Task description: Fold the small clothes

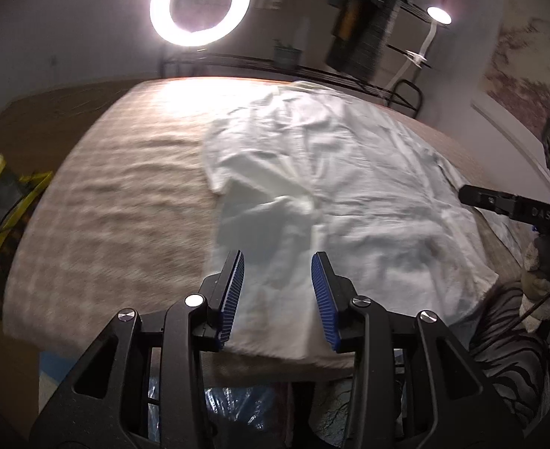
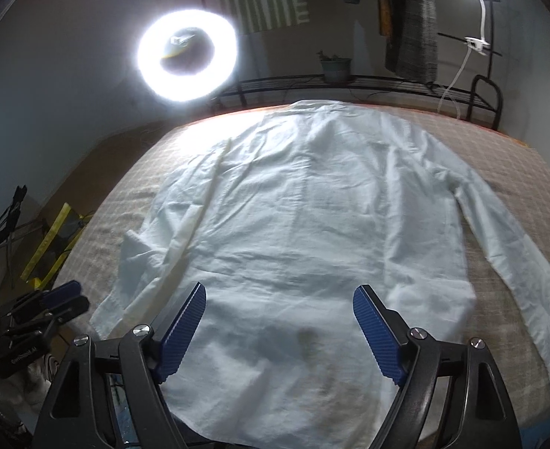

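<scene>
White cotton shirt (image 2: 305,224) lies spread flat, back up, over a beige checked cloth (image 1: 106,205) covering the table, collar at the far edge and hem at the near edge. Its left sleeve (image 2: 155,247) is folded in along the body; the right sleeve (image 2: 518,262) stretches out toward the near right. Over the hem hovers the right gripper (image 2: 279,331), fingers spread wide with nothing between them. At the shirt's near left sits the left gripper (image 1: 278,295), fingers partly parted and empty. Beyond the far edge glows a ring light (image 2: 187,56).
</scene>
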`<action>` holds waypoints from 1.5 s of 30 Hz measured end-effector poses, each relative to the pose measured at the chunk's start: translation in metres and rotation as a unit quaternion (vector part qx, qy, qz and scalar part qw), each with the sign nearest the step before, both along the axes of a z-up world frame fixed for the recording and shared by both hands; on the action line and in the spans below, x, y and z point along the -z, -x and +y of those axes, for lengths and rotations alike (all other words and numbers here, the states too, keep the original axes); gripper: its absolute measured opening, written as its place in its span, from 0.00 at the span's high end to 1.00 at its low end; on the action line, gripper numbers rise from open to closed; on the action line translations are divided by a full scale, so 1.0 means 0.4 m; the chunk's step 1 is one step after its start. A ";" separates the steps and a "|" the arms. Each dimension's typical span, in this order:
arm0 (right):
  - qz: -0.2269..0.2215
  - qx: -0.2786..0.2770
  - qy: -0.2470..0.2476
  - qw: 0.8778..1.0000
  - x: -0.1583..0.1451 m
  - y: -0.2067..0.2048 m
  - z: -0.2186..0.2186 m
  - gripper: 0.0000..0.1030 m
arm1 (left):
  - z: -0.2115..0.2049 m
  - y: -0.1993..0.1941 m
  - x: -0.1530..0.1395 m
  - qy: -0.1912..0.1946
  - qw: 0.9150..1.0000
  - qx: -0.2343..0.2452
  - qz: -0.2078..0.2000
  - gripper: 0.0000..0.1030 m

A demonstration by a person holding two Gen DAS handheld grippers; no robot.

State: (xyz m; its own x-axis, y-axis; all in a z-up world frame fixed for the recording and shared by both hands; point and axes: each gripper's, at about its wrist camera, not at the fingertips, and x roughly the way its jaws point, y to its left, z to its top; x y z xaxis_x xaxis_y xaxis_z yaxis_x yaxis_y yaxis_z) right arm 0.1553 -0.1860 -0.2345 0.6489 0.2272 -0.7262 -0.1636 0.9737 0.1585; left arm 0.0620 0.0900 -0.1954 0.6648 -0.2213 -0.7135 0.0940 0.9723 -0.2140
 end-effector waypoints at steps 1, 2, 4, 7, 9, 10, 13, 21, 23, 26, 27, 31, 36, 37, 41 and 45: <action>0.002 -0.005 -0.003 1.000 0.003 -0.003 0.010 0.19 | 0.029 0.002 0.013 0.010 1.000 -0.018 0.010 0.63; 0.003 -0.012 -0.007 1.000 0.007 -0.007 0.021 0.19 | 0.053 -0.001 0.028 0.024 0.999 -0.034 0.021 0.63; 0.010 -0.027 -0.017 0.999 0.016 -0.019 0.044 0.22 | 0.096 -0.003 0.057 0.057 0.996 -0.057 0.041 0.63; 0.027 -0.044 -0.034 0.998 0.037 -0.042 0.073 0.26 | 0.131 -0.006 0.100 0.085 0.991 -0.077 0.065 0.63; 0.049 -0.058 -0.056 0.996 0.062 -0.066 0.096 0.27 | 0.141 -0.006 0.122 0.104 0.988 -0.082 0.077 0.63; 0.059 -0.061 -0.063 0.994 0.073 -0.074 0.104 0.27 | 0.145 -0.009 0.134 0.121 0.986 -0.080 0.086 0.63; 0.103 -0.079 -0.105 0.986 0.123 -0.103 0.139 0.30 | 0.140 -0.015 0.154 0.123 0.985 -0.079 0.097 0.63; 0.189 -0.135 -0.158 0.960 0.228 -0.109 0.272 0.40 | 0.109 -0.022 0.199 0.116 0.983 -0.067 0.125 0.92; 0.198 -0.149 -0.154 0.957 0.241 -0.104 0.306 0.46 | 0.105 -0.018 0.193 0.116 0.984 -0.064 0.120 0.95; 0.201 -0.162 -0.138 0.956 0.247 -0.106 0.349 0.82 | 0.092 -0.004 0.165 0.107 0.987 -0.054 0.108 0.95; 0.211 -0.170 -0.152 0.950 0.246 -0.112 0.357 0.94 | 0.086 -0.002 0.156 0.105 0.988 -0.051 0.105 0.95; 0.203 -0.174 -0.202 0.942 0.208 -0.124 0.343 1.00 | 0.070 0.017 0.123 0.103 0.989 -0.044 0.098 0.95; 0.181 -0.168 -0.133 0.960 0.192 -0.108 0.325 0.95 | 0.054 0.027 0.123 0.104 0.988 -0.047 0.101 0.95; 0.189 -0.161 -0.139 0.959 0.205 -0.105 0.321 0.94 | 0.057 0.026 0.125 0.105 0.988 -0.051 0.102 0.95; 0.221 -0.133 -0.195 0.946 0.243 -0.099 0.297 0.32 | 0.082 0.021 0.140 0.123 0.984 -0.067 0.110 0.95; 0.219 -0.150 -0.204 0.942 0.239 -0.083 0.332 0.43 | 0.091 0.018 0.147 0.127 0.983 -0.072 0.113 0.95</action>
